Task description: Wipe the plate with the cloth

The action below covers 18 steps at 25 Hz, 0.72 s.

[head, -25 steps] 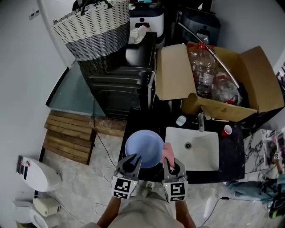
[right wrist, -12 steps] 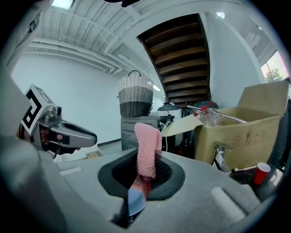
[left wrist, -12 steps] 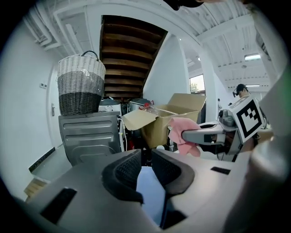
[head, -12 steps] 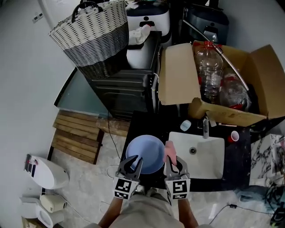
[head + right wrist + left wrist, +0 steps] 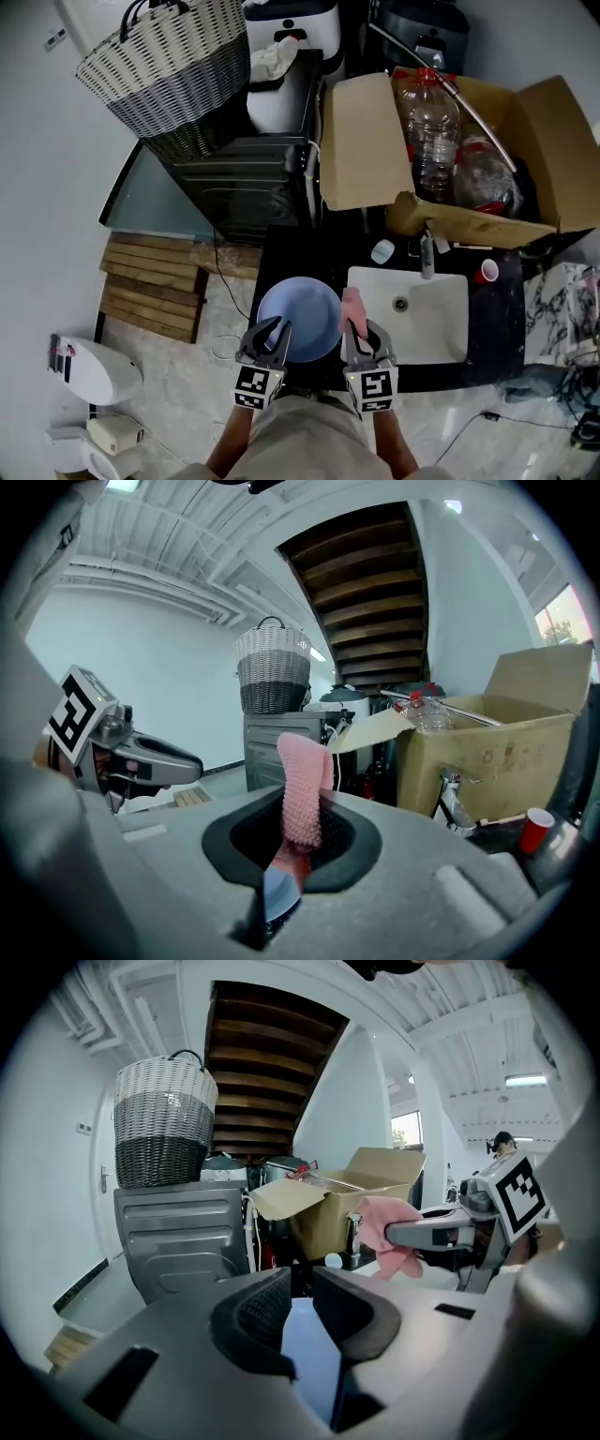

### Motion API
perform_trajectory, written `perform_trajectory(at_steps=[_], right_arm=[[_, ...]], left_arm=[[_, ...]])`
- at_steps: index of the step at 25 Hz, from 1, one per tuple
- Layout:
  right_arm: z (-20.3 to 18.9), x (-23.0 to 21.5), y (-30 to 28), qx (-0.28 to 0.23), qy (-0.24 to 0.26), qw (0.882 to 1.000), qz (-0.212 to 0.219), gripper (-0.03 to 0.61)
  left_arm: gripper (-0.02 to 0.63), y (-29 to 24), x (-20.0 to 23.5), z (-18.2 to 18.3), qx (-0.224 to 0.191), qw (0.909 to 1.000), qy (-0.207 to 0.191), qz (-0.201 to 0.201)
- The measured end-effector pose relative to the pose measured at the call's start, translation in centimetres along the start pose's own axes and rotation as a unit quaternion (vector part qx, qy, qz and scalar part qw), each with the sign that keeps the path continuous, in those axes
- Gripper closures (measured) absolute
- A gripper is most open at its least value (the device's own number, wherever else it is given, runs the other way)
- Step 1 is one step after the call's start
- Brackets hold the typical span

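A black counter [image 5: 489, 323] carries a white sink [image 5: 427, 317], and an open cardboard box [image 5: 361, 150] stands behind it. The left gripper [image 5: 272, 330] is clenched on the near rim of the light blue plate [image 5: 298, 314], just left of the sink. The right gripper [image 5: 362, 332] grasps the pink cloth [image 5: 352, 306] at the plate's right edge

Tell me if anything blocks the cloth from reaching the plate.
Nothing visible does. The pink cloth, clamped in the right gripper, sits right beside the blue plate at its right rim, and the left gripper holds that plate by its near edge.
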State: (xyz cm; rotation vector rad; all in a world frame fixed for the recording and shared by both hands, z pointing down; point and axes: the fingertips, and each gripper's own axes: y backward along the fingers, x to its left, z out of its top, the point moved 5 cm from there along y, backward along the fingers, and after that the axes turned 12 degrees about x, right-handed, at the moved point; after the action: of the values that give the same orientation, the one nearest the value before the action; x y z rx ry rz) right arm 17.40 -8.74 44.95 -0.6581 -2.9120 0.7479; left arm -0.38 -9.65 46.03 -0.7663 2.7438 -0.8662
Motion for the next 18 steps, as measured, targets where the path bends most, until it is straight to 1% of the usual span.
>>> perform_trajectory(at_steps=[7, 18], right_arm=[[-0.5, 1.4, -2.4, 0.032, 0.001, 0.999, 0.003, 0.552], [-0.9, 3.9, -7.4, 0.076, 0.003, 0.997, 0.019, 0.552]], left_arm=[[0.545, -2.0, 2.5, -0.4, 0.001, 0.9999, 0.007, -0.015], [0.545, -4.1, 5.9, -2.6, 0.032, 0.9984, 0.028, -0.038]])
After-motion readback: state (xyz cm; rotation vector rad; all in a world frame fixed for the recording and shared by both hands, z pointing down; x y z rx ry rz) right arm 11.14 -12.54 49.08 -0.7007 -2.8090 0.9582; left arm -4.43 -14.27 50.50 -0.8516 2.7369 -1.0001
